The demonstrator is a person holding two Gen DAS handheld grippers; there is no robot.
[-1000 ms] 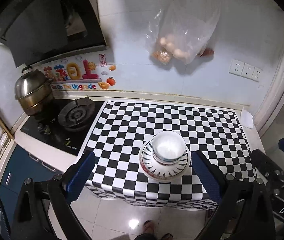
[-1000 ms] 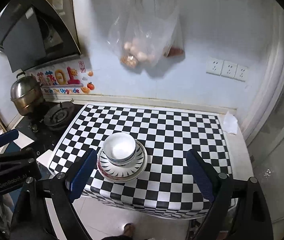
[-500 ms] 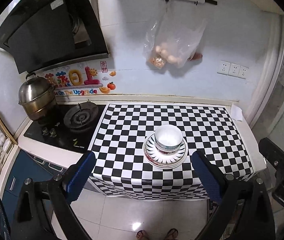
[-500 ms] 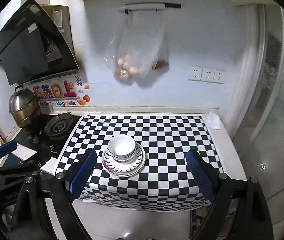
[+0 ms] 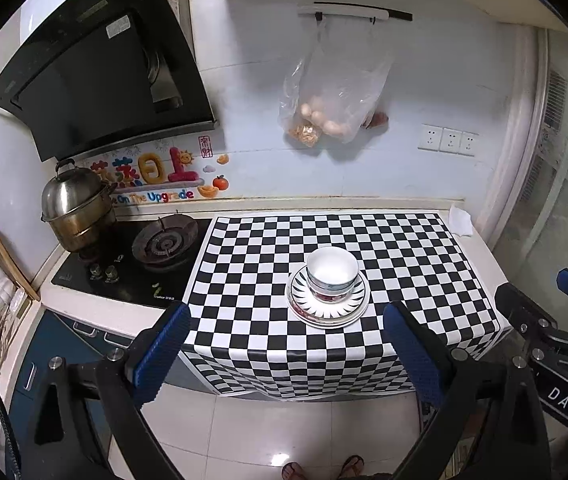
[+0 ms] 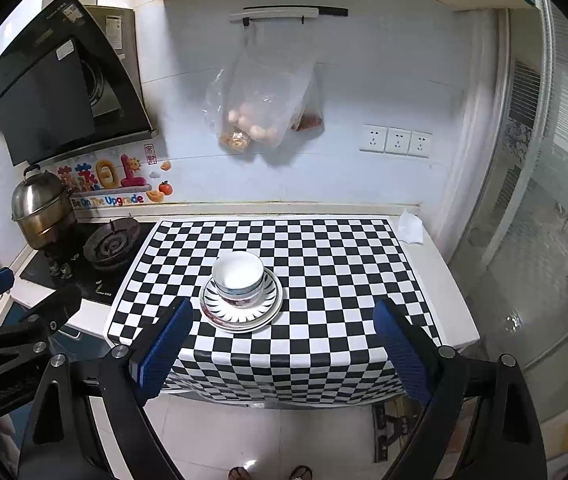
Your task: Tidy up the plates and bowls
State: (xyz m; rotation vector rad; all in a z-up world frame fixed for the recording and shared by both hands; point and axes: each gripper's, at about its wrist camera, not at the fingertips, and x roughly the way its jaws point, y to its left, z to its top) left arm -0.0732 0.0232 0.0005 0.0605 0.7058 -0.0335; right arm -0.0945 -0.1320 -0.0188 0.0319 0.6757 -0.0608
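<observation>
A white bowl (image 5: 332, 270) sits stacked on other bowls on a pile of patterned plates (image 5: 338, 312) near the front of the checkered counter mat (image 5: 404, 248). The same bowl (image 6: 238, 274) and plates (image 6: 212, 308) show in the right wrist view. My left gripper (image 5: 286, 354) is open and empty, held back over the floor in front of the counter. My right gripper (image 6: 282, 354) is open and empty too, also well back from the stack.
A gas stove (image 5: 164, 244) with a steel pot (image 5: 74, 204) stands left of the mat. A plastic bag of food (image 5: 332, 92) hangs on the wall. A white cloth (image 5: 460, 220) lies at the counter's back right. Tiled floor (image 5: 276, 432) lies below.
Both grippers have pulled back and up from the counter, so the stack looks smaller and farther. The bowls and plates have not moved.
</observation>
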